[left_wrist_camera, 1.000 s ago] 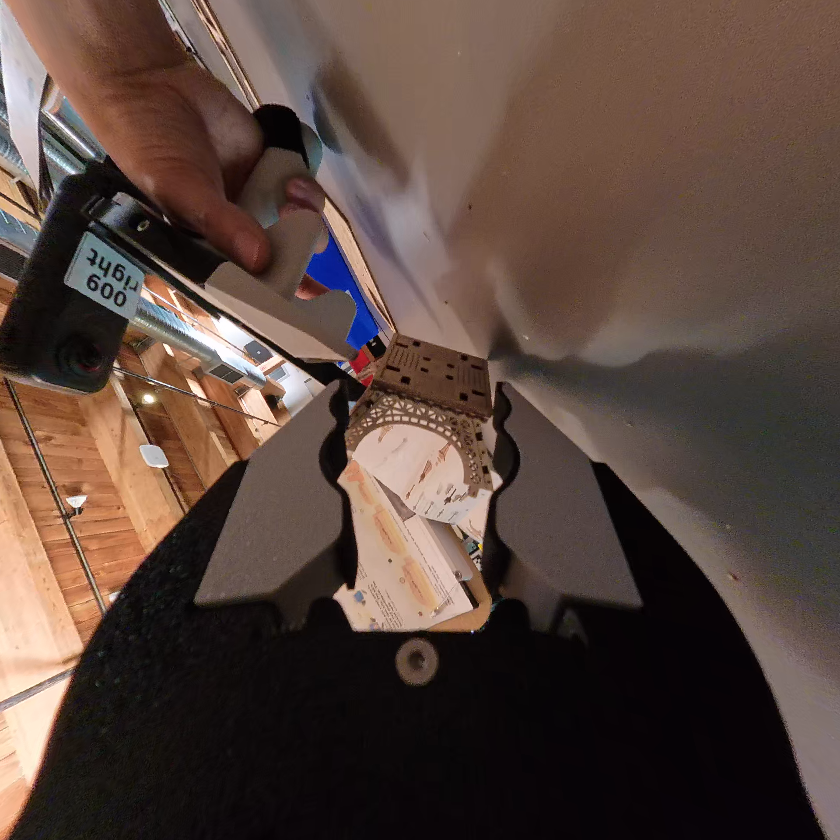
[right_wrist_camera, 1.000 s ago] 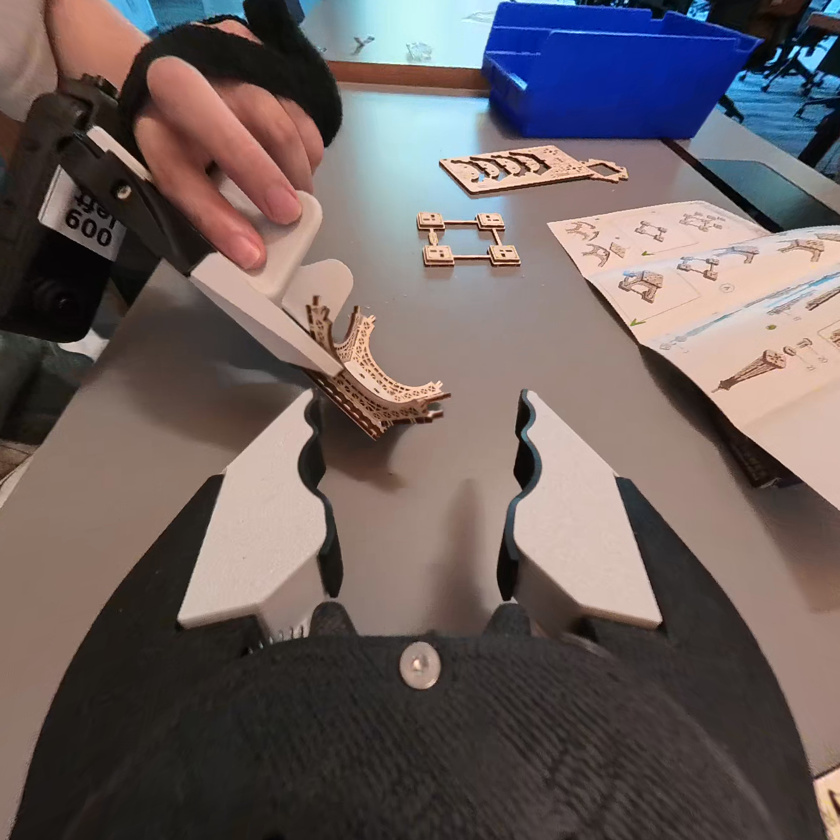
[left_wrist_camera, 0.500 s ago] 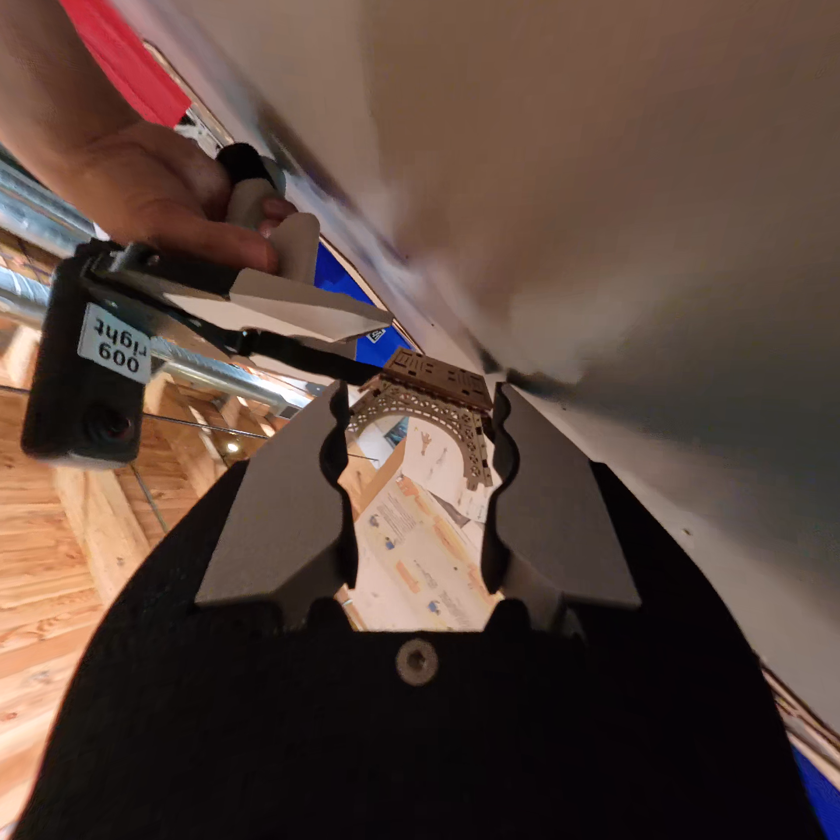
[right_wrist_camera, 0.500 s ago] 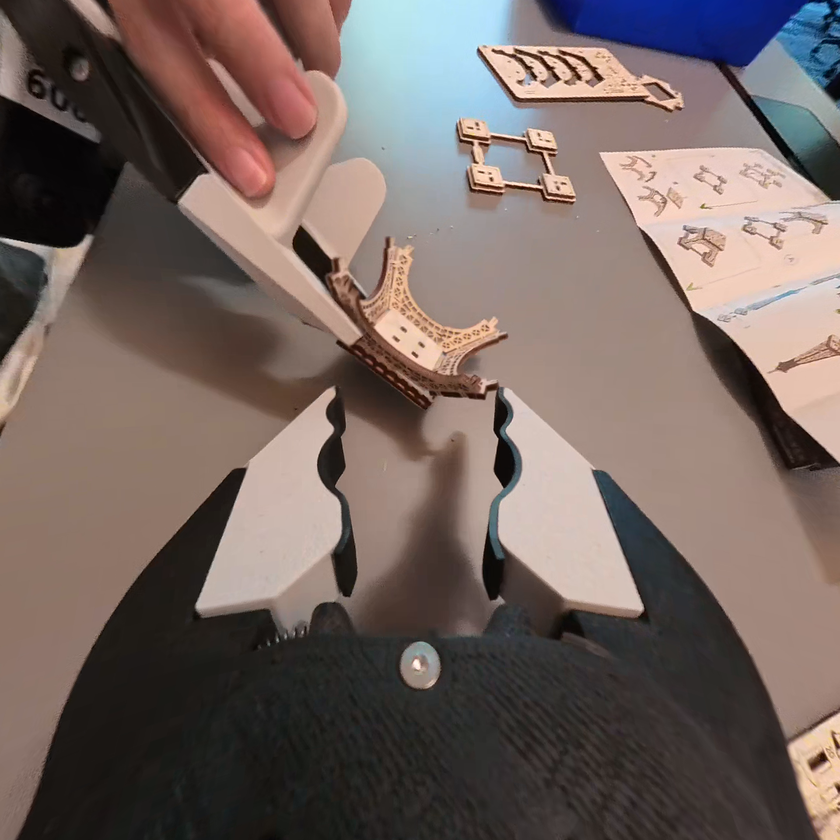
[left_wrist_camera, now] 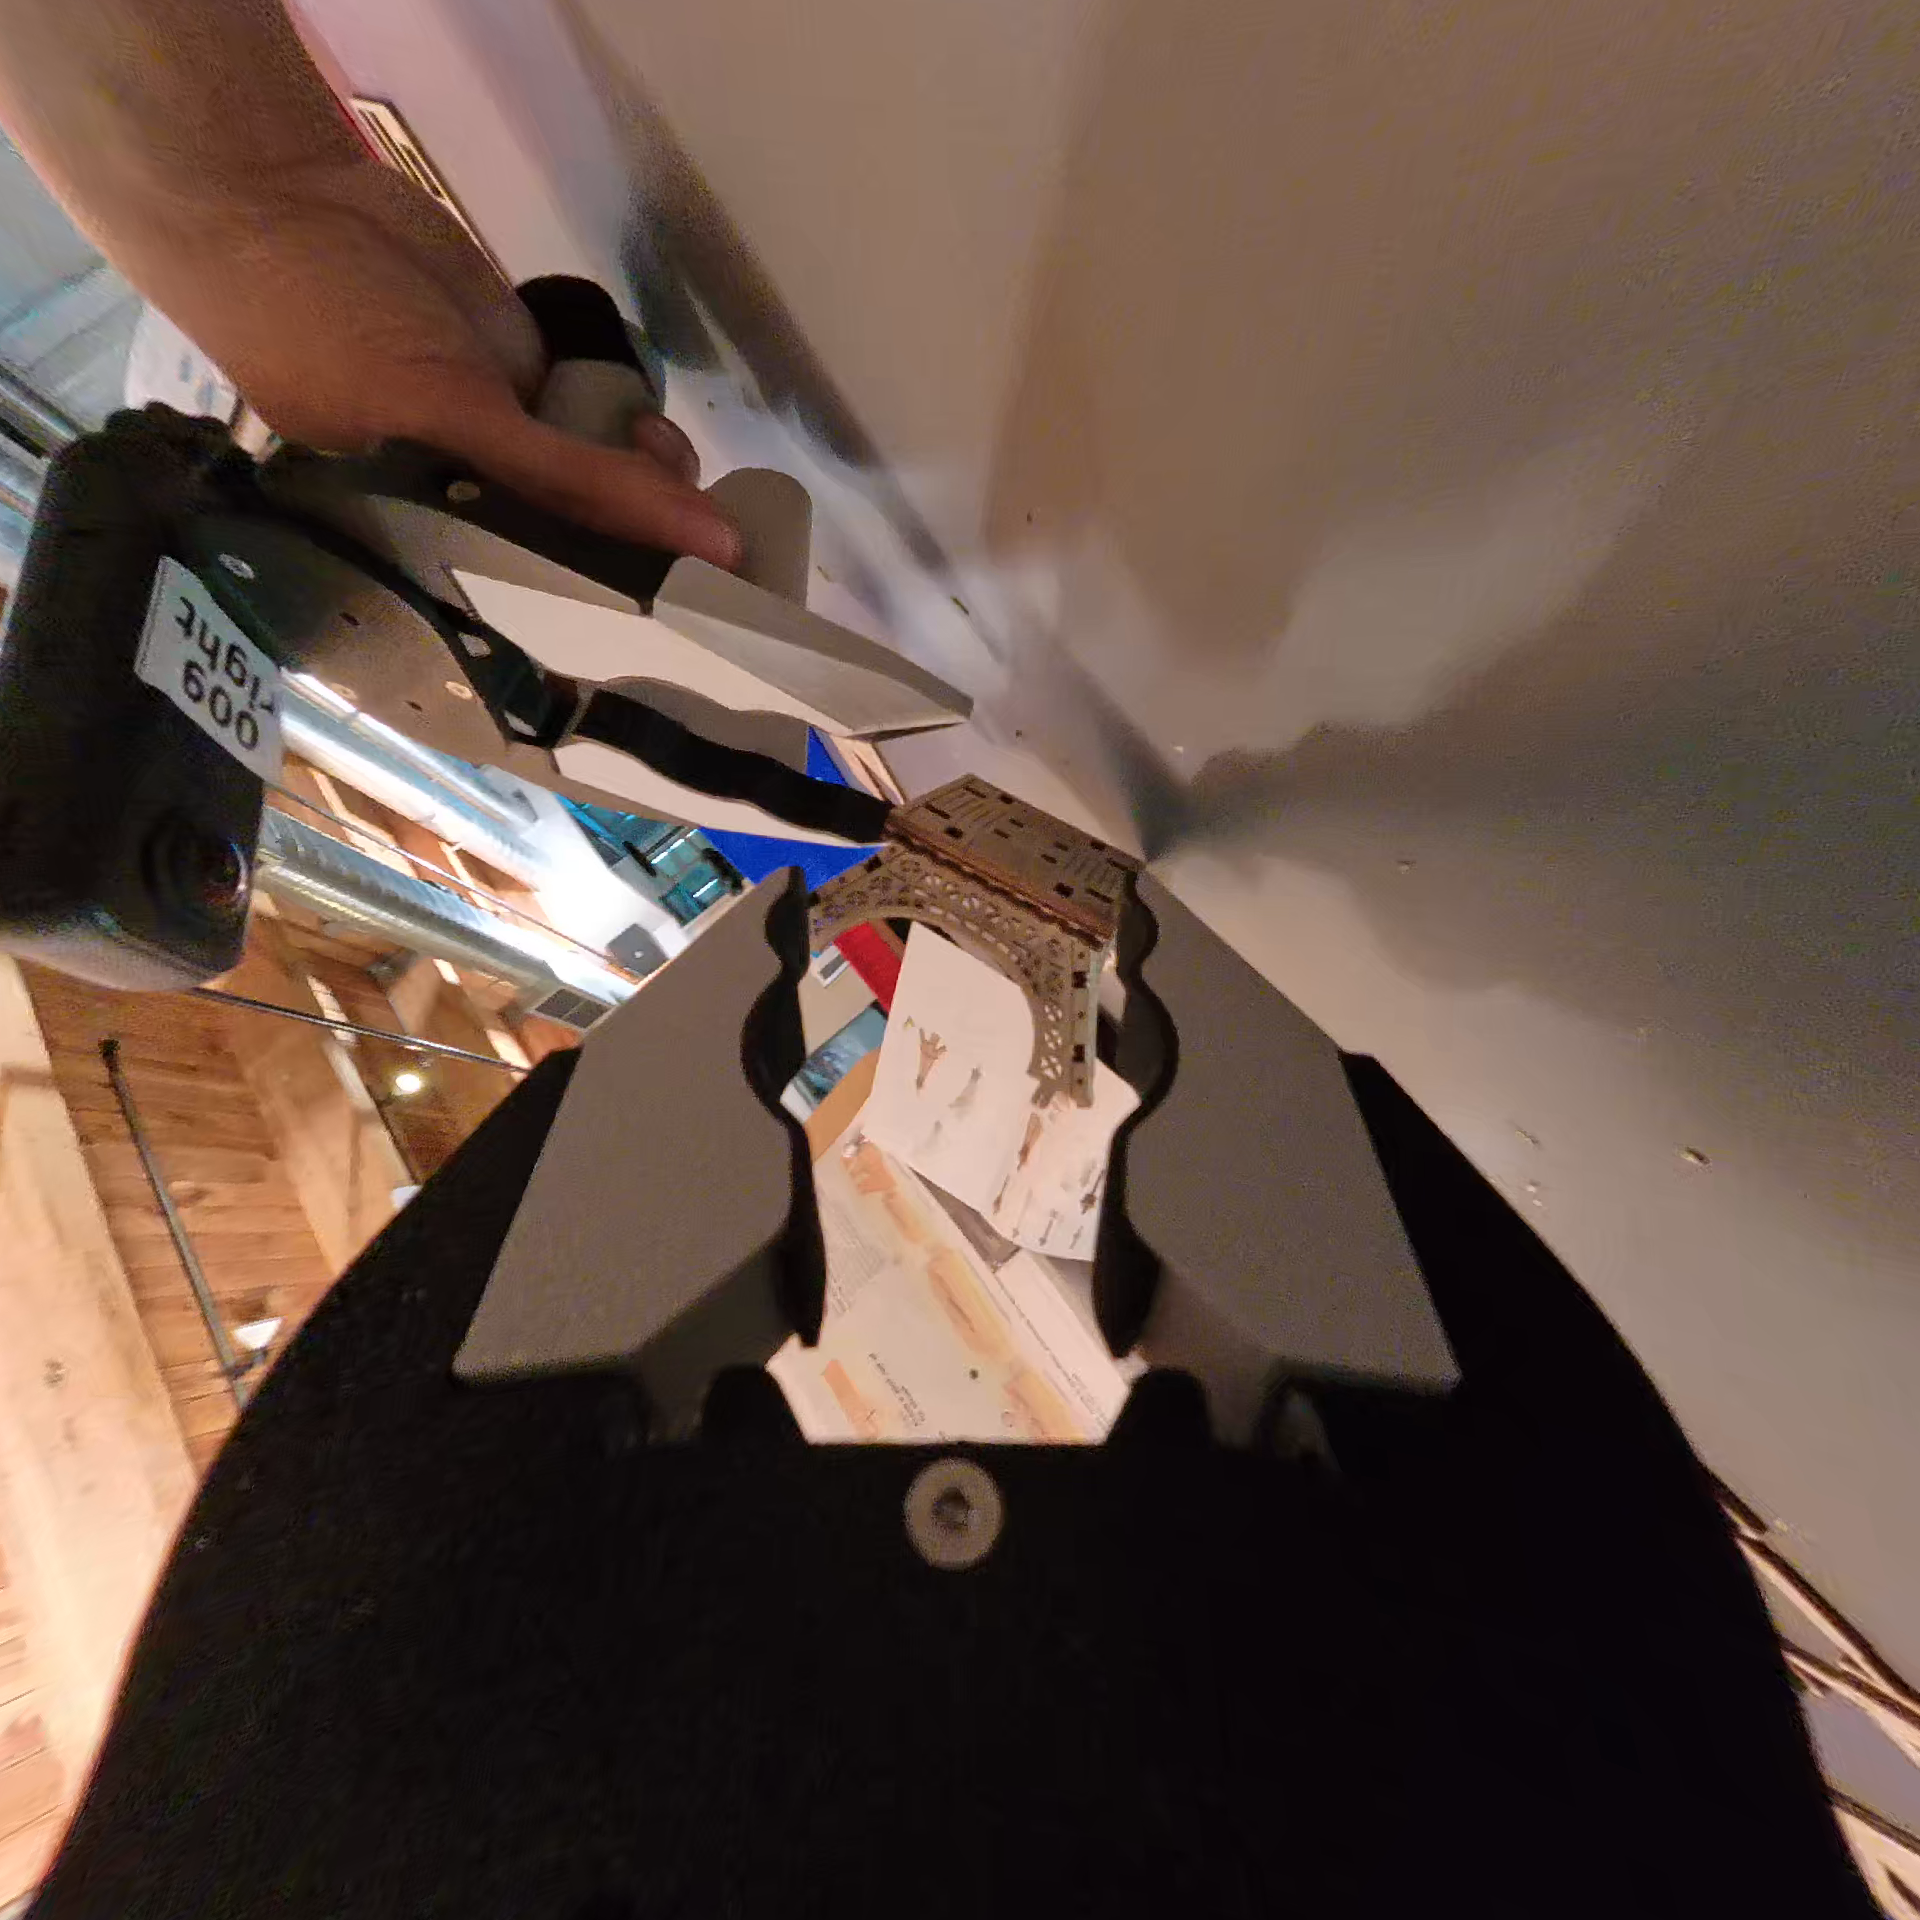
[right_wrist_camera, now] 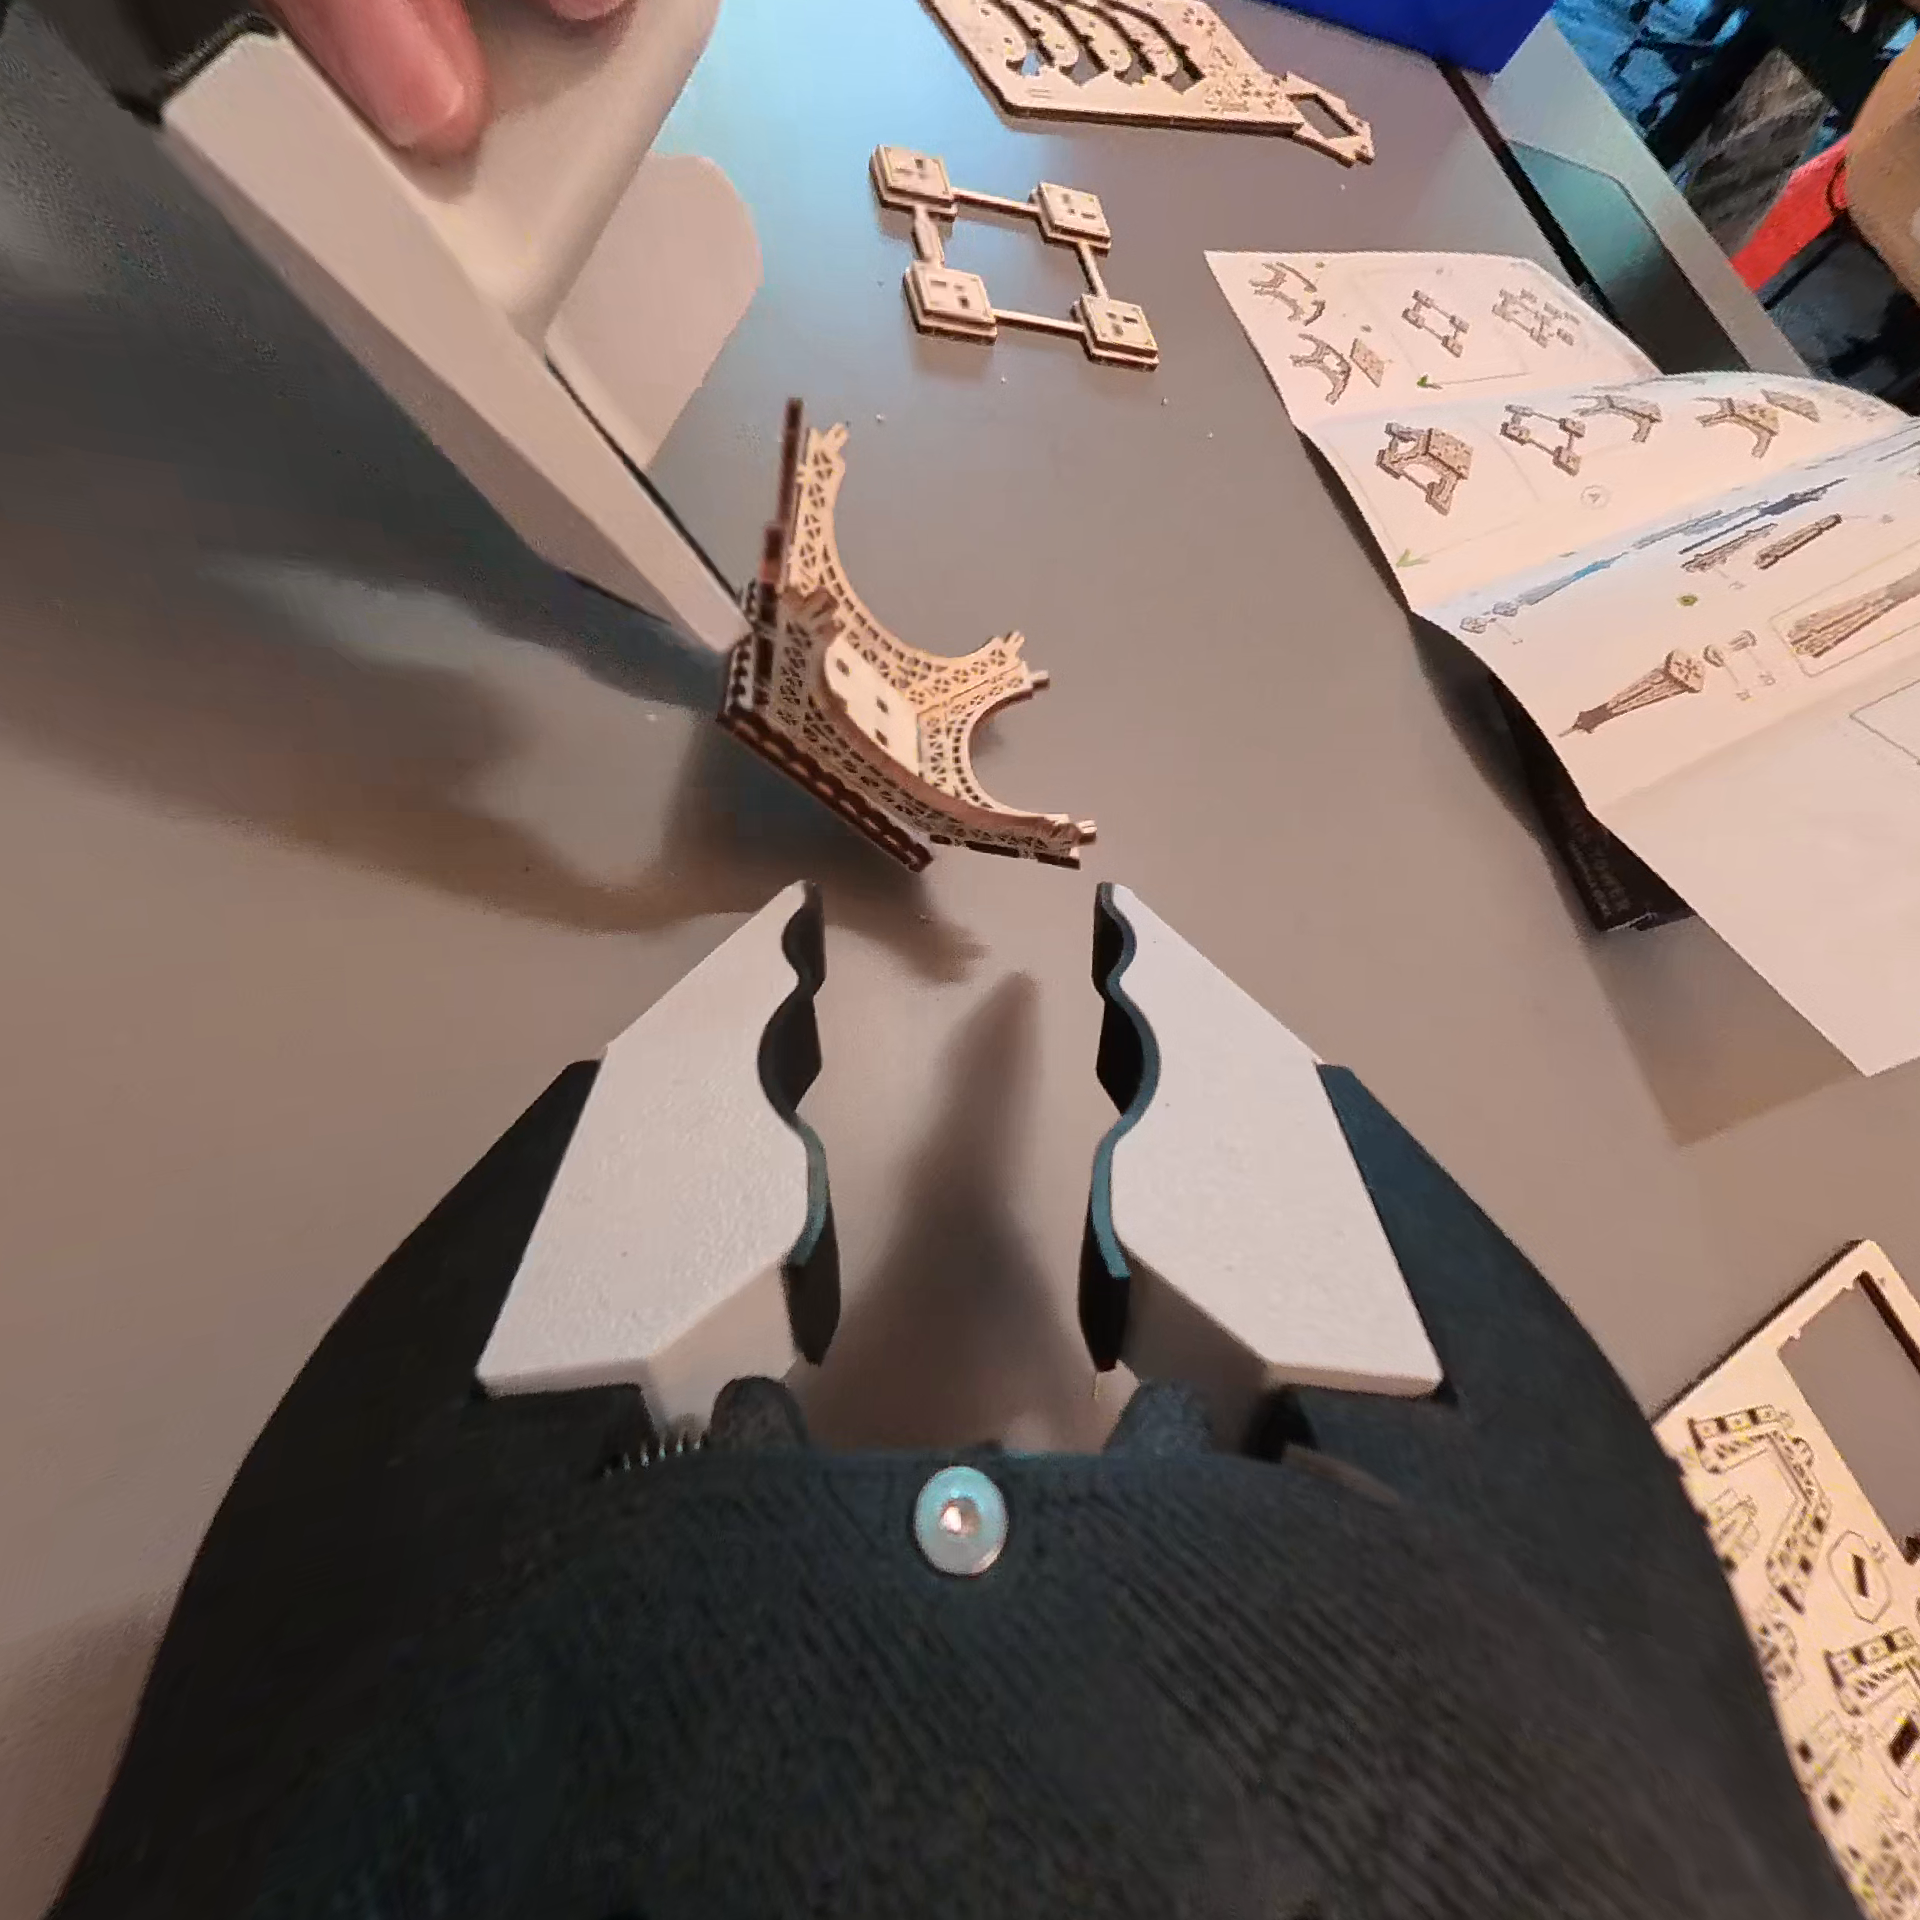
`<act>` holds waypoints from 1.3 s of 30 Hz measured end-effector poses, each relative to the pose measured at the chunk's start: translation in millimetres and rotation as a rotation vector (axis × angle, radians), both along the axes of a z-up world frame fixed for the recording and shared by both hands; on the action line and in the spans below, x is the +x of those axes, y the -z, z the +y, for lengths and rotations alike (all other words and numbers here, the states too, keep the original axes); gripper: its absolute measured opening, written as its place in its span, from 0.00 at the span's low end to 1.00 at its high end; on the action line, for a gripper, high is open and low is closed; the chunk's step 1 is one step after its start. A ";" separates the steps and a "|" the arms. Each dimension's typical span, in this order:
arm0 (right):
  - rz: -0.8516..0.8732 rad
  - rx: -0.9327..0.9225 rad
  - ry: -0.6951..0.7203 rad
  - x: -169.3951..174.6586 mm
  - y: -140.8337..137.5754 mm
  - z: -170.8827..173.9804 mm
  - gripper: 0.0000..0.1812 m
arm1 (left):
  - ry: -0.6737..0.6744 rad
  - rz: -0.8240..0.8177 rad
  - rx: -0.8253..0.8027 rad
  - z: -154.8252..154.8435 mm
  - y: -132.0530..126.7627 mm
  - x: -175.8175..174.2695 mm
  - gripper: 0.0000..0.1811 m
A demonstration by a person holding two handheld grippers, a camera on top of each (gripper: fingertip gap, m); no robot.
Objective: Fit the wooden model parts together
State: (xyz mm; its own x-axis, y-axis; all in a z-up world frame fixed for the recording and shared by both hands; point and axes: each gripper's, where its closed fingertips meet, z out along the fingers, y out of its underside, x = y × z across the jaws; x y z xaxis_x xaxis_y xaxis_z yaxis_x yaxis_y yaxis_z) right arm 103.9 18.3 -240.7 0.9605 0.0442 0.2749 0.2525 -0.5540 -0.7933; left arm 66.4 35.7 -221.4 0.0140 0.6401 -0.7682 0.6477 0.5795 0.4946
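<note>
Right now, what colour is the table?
Plain matte grey table; clearest in the right wrist view.

In the right wrist view the left hand-held gripper (right_wrist_camera: 743, 623) is cut by the top-left edge, and its far finger is mostly hidden behind the near one, so its grip on the wooden arch piece (right_wrist_camera: 883, 717) cannot be seen fully. The cut-out wooden sheet (right_wrist_camera: 1143, 73) runs out at the top edge, another wooden sheet (right_wrist_camera: 1829, 1538) at the right edge. The instruction sheet (right_wrist_camera: 1621, 540) hides most of a black box (right_wrist_camera: 1579, 831). In the left wrist view the tabletop (left_wrist_camera: 1455, 416) is blurred in streaks.
</note>
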 end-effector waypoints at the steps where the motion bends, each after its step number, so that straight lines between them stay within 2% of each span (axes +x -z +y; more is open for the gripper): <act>1: -0.007 0.004 0.014 2.1 -0.6 0.1 0.27 | -0.005 0.014 0.003 0.3 0.7 0.3 0.32; 4: -0.021 0.013 0.036 6.1 -2.0 0.5 0.27 | -0.017 -0.039 0.094 0.4 4.4 5.9 0.38; 7: -0.020 0.033 0.008 1.0 -5.6 -0.1 0.29 | -0.010 -0.116 0.126 -7.0 -0.1 10.1 0.38; 9: 0.001 0.039 -0.024 -5.5 -8.3 -2.5 0.33 | -0.018 -0.051 0.134 -8.6 4.8 5.0 0.40; 11: 0.053 0.022 -0.083 -19.2 -8.4 -7.5 0.36 | -0.058 0.053 0.152 -4.6 13.0 -1.2 0.31; 14: 0.059 -0.011 -0.077 -21.9 -6.0 -12.5 0.39 | -0.115 0.170 0.086 -1.7 10.1 -7.1 0.30; 16: 0.044 -0.057 -0.065 -21.6 -2.2 -17.1 0.41 | -0.186 0.284 0.011 4.6 4.2 -10.0 0.25; 19: 0.092 -0.080 -0.059 -27.3 -5.9 -21.3 0.49 | -0.311 0.560 -0.185 10.1 -8.4 -17.2 0.04; 21: 0.141 -0.029 -0.029 -26.8 -13.8 -17.5 0.53 | -0.387 0.798 -0.345 6.2 -18.5 -24.1 0.02; 22: 0.176 0.001 -0.028 -28.4 -16.4 -14.2 0.54 | -0.428 0.939 -0.374 6.1 -18.3 -31.8 0.01; 23: 0.203 0.024 -0.026 -29.1 -17.4 -11.1 0.54 | -0.458 1.062 -0.378 6.9 -17.4 -39.9 0.00; 26: 0.248 0.039 -0.044 -36.2 -12.4 -3.7 0.53 | -0.511 1.265 -0.356 11.8 -13.2 -52.0 0.01; 30: 0.232 -0.016 -0.058 -43.8 -2.2 1.7 0.50 | -0.474 1.181 -0.270 20.4 4.1 -49.6 0.03; 35: 0.160 -0.036 -0.057 -40.9 3.2 5.6 0.42 | -0.514 1.115 -0.279 30.0 13.2 -43.4 0.05; 38: 0.101 -0.054 -0.045 -35.3 5.6 6.8 0.44 | -0.564 1.080 -0.244 45.2 13.1 -43.1 0.10; 39: 0.086 -0.044 -0.044 -34.0 3.8 8.1 0.45 | -0.565 1.084 -0.267 45.4 9.4 -42.9 0.08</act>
State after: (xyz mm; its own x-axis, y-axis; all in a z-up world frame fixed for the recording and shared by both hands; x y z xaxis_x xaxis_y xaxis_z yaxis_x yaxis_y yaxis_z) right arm 69.9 26.4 -244.6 0.9772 0.0970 0.1886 0.2096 -0.5789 -0.7880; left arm 23.5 81.2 -230.8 -0.9317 0.1731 -0.3193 0.2759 0.9090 -0.3124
